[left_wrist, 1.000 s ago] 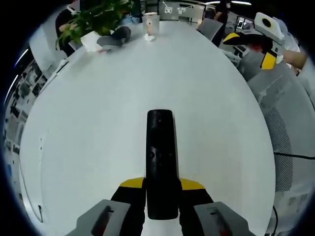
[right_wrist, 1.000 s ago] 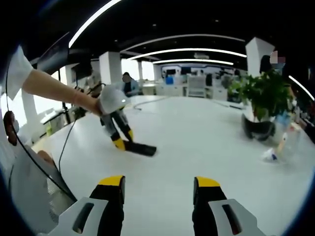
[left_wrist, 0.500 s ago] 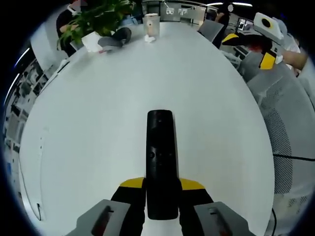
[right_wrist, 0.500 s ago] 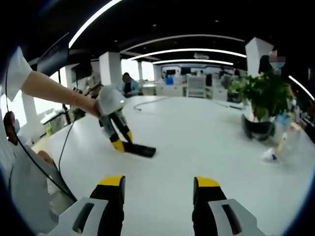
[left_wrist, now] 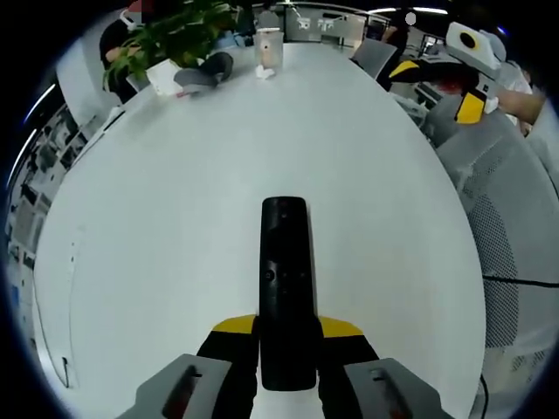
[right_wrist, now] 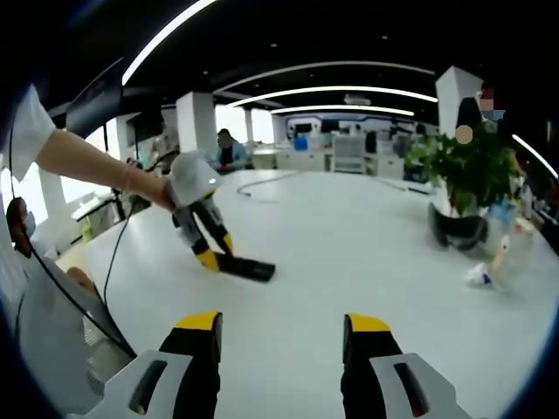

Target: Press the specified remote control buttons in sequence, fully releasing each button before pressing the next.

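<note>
Two tools: we hold one in each hand over a white worktop [left_wrist: 157, 218].
Left tool [left_wrist: 288, 336]: its yellow-tipped jaws are closed on the near end of the remote [left_wrist: 285, 279]; in the right gripper view we see the same tool [right_wrist: 214, 255] at the left, tilted down onto the remote [right_wrist: 249, 268], with our hand [right_wrist: 157, 188] on its handle.
Remote: black, slim, lying flat on the worktop near the middle, pointing away from the left tool; small buttons show at its mid-length, too small to read.
Right tool [right_wrist: 279, 336]: jaws wide apart, nothing between them, raised above the worktop and well apart from the remote; in the left gripper view we see it [left_wrist: 467, 87] at the far right.
Far end of worktop: a plant [left_wrist: 170, 35], a dark rounded thing [left_wrist: 205, 68] just beside it, and a pale cup [left_wrist: 269, 45] near them.
Right side: a mesh chair [left_wrist: 515, 227] beside the worktop.
</note>
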Available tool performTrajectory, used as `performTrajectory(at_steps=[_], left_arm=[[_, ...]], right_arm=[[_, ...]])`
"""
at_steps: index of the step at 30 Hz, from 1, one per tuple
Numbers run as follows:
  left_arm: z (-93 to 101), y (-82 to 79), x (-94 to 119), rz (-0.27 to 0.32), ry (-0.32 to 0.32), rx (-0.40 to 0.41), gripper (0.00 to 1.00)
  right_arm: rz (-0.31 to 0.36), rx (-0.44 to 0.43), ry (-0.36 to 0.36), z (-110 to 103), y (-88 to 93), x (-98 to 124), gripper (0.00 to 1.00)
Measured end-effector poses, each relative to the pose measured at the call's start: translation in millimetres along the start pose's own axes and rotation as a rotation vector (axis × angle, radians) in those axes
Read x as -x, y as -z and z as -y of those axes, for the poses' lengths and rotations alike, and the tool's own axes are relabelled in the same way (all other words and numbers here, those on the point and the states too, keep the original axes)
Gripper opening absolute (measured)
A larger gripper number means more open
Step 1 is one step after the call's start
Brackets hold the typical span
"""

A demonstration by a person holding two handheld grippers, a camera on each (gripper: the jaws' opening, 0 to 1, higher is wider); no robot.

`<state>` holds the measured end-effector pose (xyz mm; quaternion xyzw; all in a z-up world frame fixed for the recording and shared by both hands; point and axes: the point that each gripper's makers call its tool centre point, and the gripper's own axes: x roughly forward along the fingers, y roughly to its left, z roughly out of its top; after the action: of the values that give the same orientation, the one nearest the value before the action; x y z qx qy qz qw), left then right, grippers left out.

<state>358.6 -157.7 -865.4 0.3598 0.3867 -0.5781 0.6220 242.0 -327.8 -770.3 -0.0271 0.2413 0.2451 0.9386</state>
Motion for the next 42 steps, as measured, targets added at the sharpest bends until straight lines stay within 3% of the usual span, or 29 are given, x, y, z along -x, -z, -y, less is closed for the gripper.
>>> performTrajectory(at_steps=[42], left_arm=[[22.4, 1.0, 0.7, 0.041, 0.000, 0.007, 0.24]], right_arm=[[-0.002, 0.004, -0.006, -1.0, 0.3, 0.0, 0.53]])
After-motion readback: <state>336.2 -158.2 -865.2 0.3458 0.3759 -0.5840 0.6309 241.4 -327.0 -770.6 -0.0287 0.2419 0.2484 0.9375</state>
